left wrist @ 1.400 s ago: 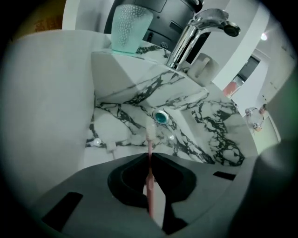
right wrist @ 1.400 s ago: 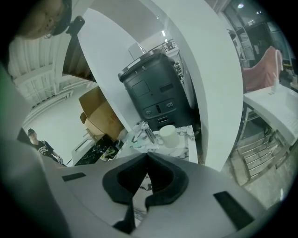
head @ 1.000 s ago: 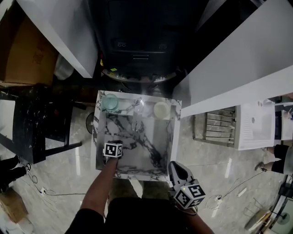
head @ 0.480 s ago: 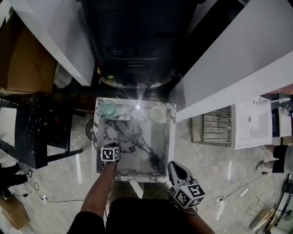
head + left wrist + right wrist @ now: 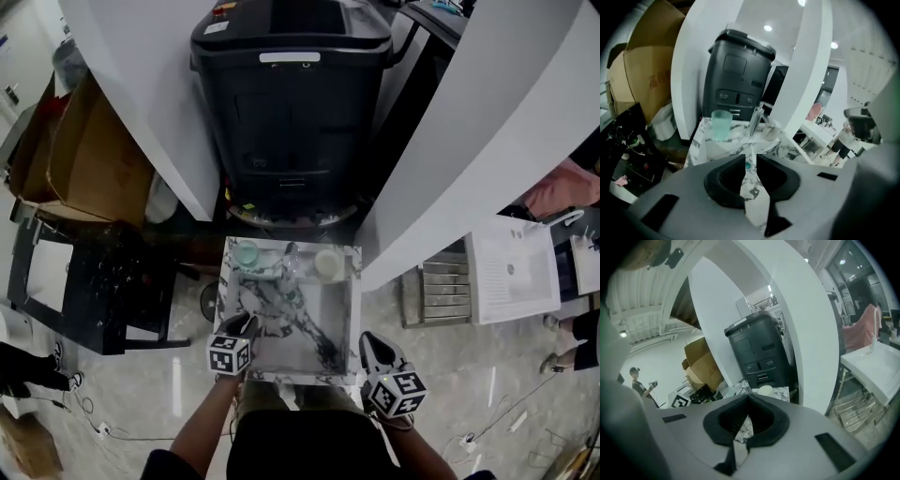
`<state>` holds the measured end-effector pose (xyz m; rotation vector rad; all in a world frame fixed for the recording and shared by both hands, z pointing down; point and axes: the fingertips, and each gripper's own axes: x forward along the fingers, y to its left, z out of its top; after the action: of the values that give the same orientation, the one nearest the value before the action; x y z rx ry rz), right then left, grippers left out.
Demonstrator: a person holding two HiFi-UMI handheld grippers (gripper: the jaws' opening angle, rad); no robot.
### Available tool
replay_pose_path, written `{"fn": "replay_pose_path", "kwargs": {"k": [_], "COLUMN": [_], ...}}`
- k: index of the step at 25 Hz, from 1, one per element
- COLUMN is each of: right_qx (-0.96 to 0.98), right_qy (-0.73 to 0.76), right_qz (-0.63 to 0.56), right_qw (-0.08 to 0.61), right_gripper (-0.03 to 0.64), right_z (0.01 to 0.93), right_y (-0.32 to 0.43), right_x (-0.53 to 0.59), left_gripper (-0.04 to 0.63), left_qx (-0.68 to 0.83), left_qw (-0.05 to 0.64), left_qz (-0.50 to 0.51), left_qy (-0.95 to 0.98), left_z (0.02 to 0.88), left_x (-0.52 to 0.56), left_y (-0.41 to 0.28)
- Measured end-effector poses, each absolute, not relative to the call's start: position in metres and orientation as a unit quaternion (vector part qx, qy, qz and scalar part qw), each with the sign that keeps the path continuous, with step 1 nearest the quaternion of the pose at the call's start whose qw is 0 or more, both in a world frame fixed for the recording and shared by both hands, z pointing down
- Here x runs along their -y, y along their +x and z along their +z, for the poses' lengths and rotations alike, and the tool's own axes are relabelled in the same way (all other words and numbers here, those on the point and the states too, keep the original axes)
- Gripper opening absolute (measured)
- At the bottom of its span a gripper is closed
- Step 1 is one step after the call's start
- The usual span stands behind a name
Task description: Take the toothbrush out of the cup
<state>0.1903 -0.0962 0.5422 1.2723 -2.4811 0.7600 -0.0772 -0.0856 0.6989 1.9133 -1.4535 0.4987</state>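
A small marble table [image 5: 342,314] carries three things along its far edge. A pale green cup [image 5: 247,253] [image 5: 721,124] stands at the far left. Beside it is a clear cup [image 5: 289,262] [image 5: 754,119] with thin sticks rising from it, too small to tell if they are the toothbrush. A cream cup [image 5: 328,263] [image 5: 769,132] stands to its right. My left gripper [image 5: 246,325] [image 5: 749,164] hovers over the table's near left edge, its jaws a narrow gap apart and empty. My right gripper [image 5: 373,349] [image 5: 746,401] is off the near right corner, shut and empty.
A black bin [image 5: 291,103] stands behind the table between white panels [image 5: 141,84]. Cardboard boxes [image 5: 89,164] and a black rack [image 5: 94,281] are on the left. A white sink unit [image 5: 511,267] and a metal rack [image 5: 427,295] are on the right. A small teal thing [image 5: 748,165] lies mid-table.
The head view has pulled back and tilted up, so the table looks smaller and the bin shows in full. Both grippers stay at the table's near edge.
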Motion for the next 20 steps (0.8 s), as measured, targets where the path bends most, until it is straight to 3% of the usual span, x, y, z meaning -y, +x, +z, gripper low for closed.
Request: {"fn": "replay_pose_path", "kwargs": {"k": [12, 20], "right_qx": [0.876, 0.881], "right_qy": [0.437, 0.453], "right_qz": [0.186, 0.125], "right_qw": [0.090, 0.063], "right_gripper": [0.014, 0.012], "right_z": [0.450, 0.383], "right_y": [0.134, 0.102], "right_x": [0.085, 0.074], "left_gripper": [0.081, 0.028], "left_qx": [0.577, 0.569], "left_qw": [0.226, 0.139], "left_qz": [-0.057, -0.054], "left_qy": [0.783, 0.809], "left_z": [0.444, 0.370], "left_x": [0.031, 0.018], "left_y": [-0.083, -0.094]}}
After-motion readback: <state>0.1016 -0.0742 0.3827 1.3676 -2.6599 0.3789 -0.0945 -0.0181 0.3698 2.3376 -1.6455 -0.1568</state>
